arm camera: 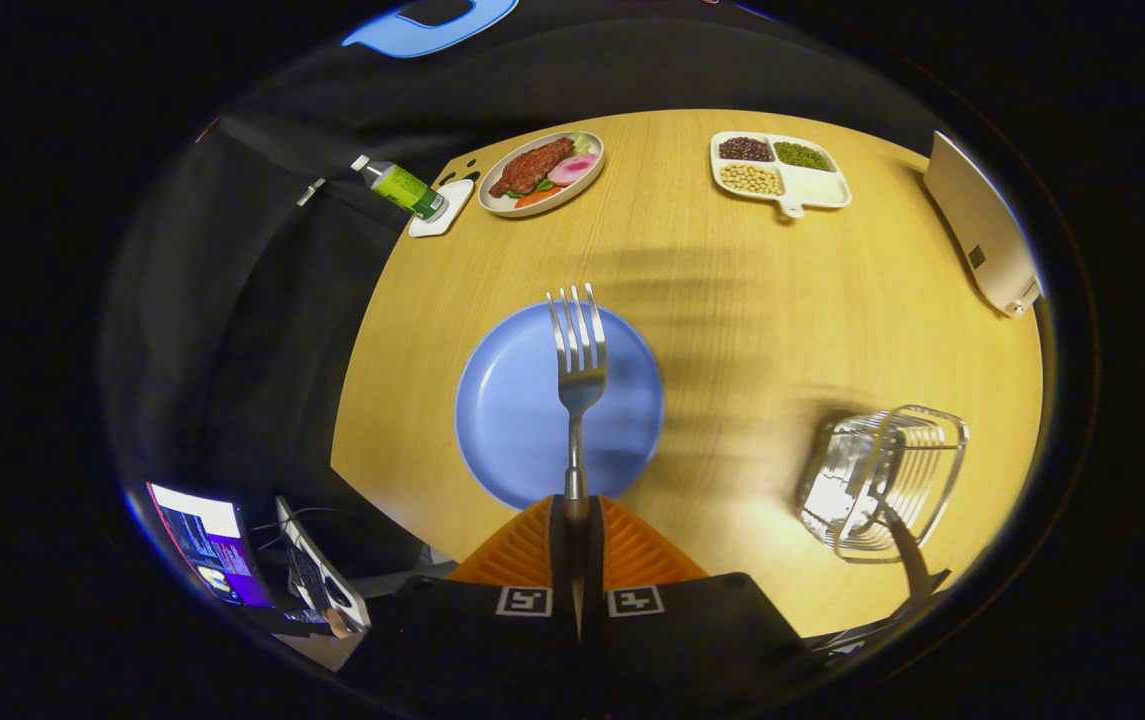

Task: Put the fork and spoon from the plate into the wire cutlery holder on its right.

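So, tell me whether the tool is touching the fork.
Touching. The gripper view shows the tool closed, both orange fingers pressing the fork handle, fork raised over the blue plate.

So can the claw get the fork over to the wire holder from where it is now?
Probably yes. The claw is shut on the fork by its handle, held above the blue plate. The wire holder stands to the right on bare table with nothing between them, though a handle already sticks out of it.
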Demonstrator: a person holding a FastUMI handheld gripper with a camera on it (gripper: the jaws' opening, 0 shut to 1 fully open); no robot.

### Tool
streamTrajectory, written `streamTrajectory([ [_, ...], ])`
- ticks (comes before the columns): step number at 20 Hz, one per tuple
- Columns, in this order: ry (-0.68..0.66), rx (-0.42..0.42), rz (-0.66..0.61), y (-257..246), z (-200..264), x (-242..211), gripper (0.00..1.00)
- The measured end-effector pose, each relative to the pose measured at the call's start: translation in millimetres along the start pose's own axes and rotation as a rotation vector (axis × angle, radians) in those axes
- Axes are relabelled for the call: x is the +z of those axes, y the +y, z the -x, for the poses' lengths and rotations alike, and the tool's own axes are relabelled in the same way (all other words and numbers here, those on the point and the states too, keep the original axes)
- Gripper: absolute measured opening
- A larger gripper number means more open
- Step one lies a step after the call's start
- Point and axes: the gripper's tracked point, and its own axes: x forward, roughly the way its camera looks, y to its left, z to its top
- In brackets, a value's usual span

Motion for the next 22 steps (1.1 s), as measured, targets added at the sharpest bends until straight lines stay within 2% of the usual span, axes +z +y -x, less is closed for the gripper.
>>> streamTrajectory([
  [6, 0.125, -0.099, 0.100, -65, 78, -24, 0.05],
  [10, 0.227, -0.165, 0.145, -108, 111, -23, 0.05],
  [16, 0.439, -0.236, 0.219, -158, 118, -20, 0.06],
  [22, 0.606, -0.230, 0.270, -168, 100, -26, 0.06],
])
